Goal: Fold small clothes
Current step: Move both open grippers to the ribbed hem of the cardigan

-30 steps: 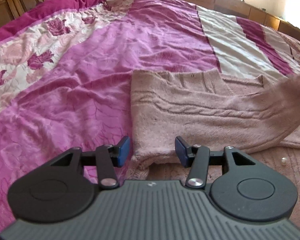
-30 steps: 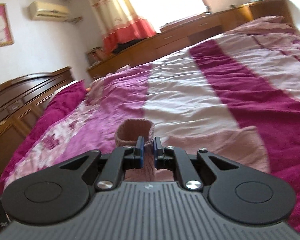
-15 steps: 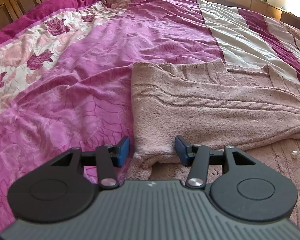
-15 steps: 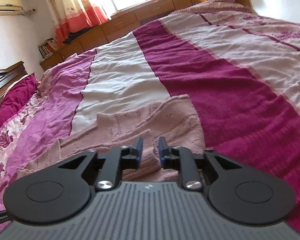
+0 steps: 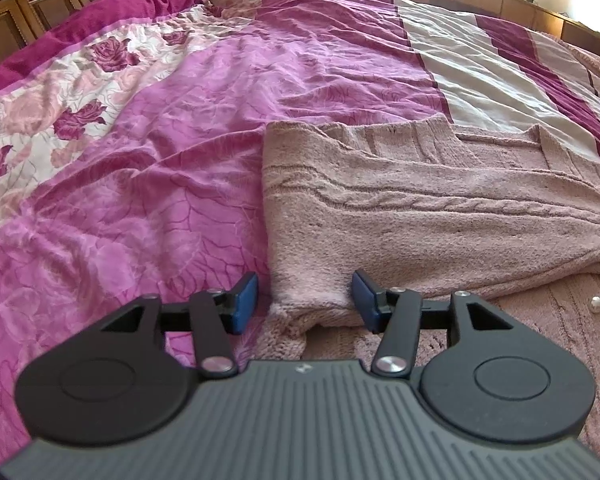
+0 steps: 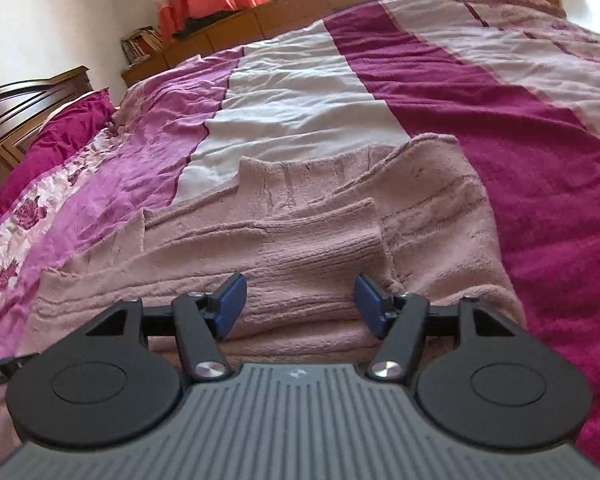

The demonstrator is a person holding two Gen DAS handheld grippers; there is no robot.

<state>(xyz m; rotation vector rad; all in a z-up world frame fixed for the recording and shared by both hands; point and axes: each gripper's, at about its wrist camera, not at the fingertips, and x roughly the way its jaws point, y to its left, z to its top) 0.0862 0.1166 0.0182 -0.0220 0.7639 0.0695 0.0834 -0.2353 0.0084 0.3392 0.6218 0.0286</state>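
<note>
A dusty pink cable-knit cardigan point(image 5: 420, 216) lies flat on the bed, with one sleeve folded across its body. In the right wrist view the sleeve's ribbed cuff point(image 6: 332, 232) lies on top of the cardigan. My left gripper point(image 5: 305, 307) is open, its blue pads on either side of the folded corner near the cardigan's left edge. My right gripper point(image 6: 299, 305) is open and empty, low over the sleeve just behind the cuff. Small pearl buttons point(image 5: 596, 303) show on the cardigan's front at the lower right of the left wrist view.
The bed is covered with a magenta, pink and white striped spread point(image 5: 148, 184) with a rose-print band point(image 5: 60, 92) at the left. Wooden cabinets point(image 6: 340, 4) line the far wall, and a dark wooden headboard point(image 6: 16, 100) stands at the left.
My right gripper carried the sleeve cuff down across the cardigan, laid it there and opened. My left gripper stayed open at the folded corner.
</note>
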